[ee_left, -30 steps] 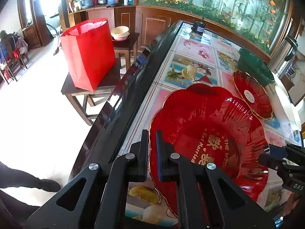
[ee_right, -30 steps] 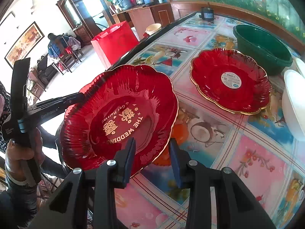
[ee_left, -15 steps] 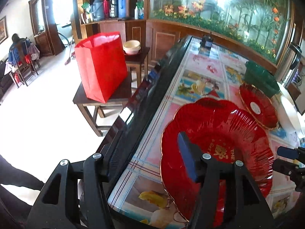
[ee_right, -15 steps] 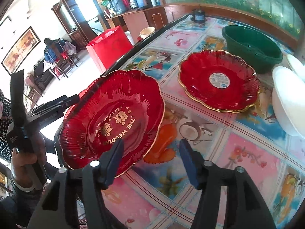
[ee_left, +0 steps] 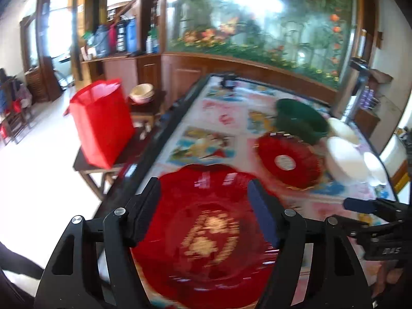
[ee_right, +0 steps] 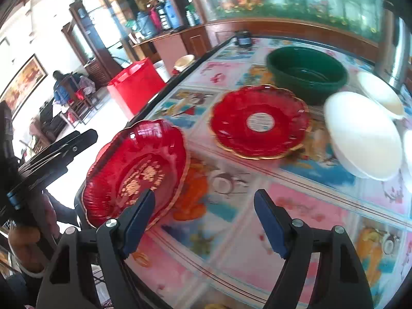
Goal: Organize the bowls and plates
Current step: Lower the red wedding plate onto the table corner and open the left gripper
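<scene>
A large red plate (ee_left: 206,231) with gold lettering lies at the near left edge of the picture-covered table (ee_right: 296,219). My left gripper (ee_left: 203,206) hovers above it, jaws opening, with its pads clear of the plate. My right gripper (ee_right: 203,206) stands to the right of the large red plate (ee_right: 136,170), jaws opening, with only tabletop between them. Farther back lie a smaller red plate (ee_right: 260,121), a green basin (ee_right: 306,72) and white bowls (ee_right: 363,134). The smaller red plate (ee_left: 288,162), the green basin (ee_left: 301,121) and the right gripper (ee_left: 360,206) also show in the left wrist view.
A red bag (ee_left: 100,123) stands on a low wooden side table (ee_left: 85,164) left of the table, with a cream bowl (ee_left: 141,95) behind it. An aquarium (ee_left: 257,13) and wooden cabinets close the far end. A small dark object (ee_right: 243,37) sits at the table's far edge.
Both grippers have let go of the large red plate's rim and opened wide. Both have pulled back and risen, and the plate stays on the table.
</scene>
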Tool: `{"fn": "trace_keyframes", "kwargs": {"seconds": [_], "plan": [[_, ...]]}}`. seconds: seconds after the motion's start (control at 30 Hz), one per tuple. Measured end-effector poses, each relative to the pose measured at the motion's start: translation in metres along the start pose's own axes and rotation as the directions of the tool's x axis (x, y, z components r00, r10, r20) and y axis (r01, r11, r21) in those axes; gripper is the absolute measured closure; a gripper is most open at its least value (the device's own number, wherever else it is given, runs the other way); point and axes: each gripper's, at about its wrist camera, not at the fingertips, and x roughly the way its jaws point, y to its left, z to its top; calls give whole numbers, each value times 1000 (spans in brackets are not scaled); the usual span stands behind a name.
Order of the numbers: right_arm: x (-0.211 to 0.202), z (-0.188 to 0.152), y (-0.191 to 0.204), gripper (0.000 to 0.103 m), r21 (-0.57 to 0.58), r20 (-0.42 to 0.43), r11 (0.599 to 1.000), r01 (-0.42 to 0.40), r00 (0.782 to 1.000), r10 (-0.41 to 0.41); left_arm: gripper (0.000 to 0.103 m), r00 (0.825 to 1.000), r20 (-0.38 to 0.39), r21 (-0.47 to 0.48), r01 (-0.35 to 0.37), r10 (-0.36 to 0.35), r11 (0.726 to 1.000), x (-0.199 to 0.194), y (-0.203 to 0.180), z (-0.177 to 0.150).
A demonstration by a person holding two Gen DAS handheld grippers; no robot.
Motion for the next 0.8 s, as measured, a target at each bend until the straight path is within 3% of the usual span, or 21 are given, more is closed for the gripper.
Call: {"fn": "trace_keyframes", "kwargs": {"seconds": [0.27, 0.47, 0.8], "plan": [[-17, -5, -36, 24, 66, 29, 998, 17, 999, -19, 32, 997, -26, 41, 78, -77, 996, 11, -55, 4], [-23, -8, -56, 24, 105, 39, 994, 23, 999, -27, 32, 995, -41, 75, 95, -93, 993, 22, -88, 7], [-22, -10, -79, 24, 144, 35, 989, 17, 999, -22, 32, 993, -72, 95, 104, -98, 990, 39, -107, 10]]}}
